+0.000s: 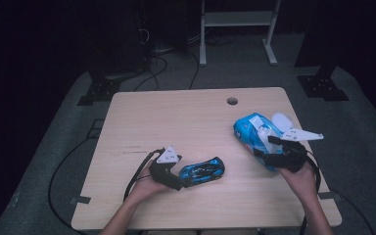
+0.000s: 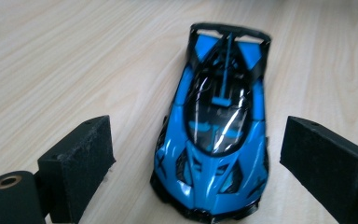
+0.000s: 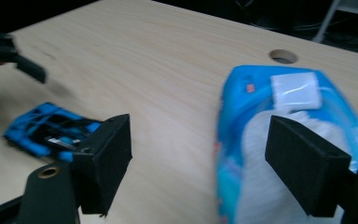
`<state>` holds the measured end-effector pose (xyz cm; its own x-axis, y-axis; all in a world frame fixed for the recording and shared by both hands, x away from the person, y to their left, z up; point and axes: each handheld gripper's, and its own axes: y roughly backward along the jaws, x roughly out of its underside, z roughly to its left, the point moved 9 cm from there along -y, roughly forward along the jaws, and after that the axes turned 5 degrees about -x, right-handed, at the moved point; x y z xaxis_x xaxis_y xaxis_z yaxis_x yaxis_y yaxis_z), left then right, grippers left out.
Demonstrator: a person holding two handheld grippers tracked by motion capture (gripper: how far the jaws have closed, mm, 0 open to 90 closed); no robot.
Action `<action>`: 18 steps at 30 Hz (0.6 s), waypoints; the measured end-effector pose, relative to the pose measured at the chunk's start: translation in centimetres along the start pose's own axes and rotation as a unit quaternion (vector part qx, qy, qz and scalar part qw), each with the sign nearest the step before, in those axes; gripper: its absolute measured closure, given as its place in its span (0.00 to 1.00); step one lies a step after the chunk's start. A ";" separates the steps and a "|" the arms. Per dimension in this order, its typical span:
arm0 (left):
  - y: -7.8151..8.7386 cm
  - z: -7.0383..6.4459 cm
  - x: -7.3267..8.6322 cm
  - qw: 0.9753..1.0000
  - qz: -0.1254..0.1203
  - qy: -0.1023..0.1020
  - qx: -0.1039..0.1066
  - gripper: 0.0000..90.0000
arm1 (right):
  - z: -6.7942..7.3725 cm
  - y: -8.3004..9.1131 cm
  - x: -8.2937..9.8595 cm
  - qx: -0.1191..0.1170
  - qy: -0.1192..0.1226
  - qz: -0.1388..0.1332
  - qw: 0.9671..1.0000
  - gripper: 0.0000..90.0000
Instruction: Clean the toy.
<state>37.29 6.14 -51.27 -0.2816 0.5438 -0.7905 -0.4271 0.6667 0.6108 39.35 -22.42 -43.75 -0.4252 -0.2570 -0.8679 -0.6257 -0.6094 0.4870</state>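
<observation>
Lying flat on wood, glossy blue-and-black toy car [image 2: 214, 140], left tool [image 2: 196, 154] spread wide around it, gripping nothing

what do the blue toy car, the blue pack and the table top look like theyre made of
Blue toy car: hard glossy shell, probably plastic or painted metal; white glints streak its dark canopy.
Blue pack: thin flexible plastic film, seemingly a wipes packet; it is shiny, bulges softly and carries a white flap on top.
Table top: pale wood or wood-look laminate, matte; straight grain lines run across it.
</observation>
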 end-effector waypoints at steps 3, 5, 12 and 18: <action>0.0 -0.1 0.4 1.000 0.007 -0.004 0.000 0.10 | -2.0 -0.6 -0.9 0.026 -0.013 -0.001 1.000 0.24; 0.1 -0.3 0.5 1.000 0.011 -0.014 0.000 0.10 | -2.8 -0.7 -1.1 0.036 -0.019 -0.003 0.999 0.25; 0.3 -0.4 0.7 1.000 0.005 -0.016 -0.009 0.09 | -5.4 -1.0 -0.4 0.083 -0.040 -0.017 0.996 0.27; 0.1 -0.1 0.9 1.000 0.005 -0.009 -0.010 0.09 | -6.4 -1.7 1.2 0.113 -0.039 0.017 0.993 0.50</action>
<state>36.88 6.68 -51.94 -0.2715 0.5599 -0.7829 -0.4405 0.6510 0.6183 44.07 -26.47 -46.28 -0.4924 -0.2104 -0.8446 -0.7373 -0.4148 0.5332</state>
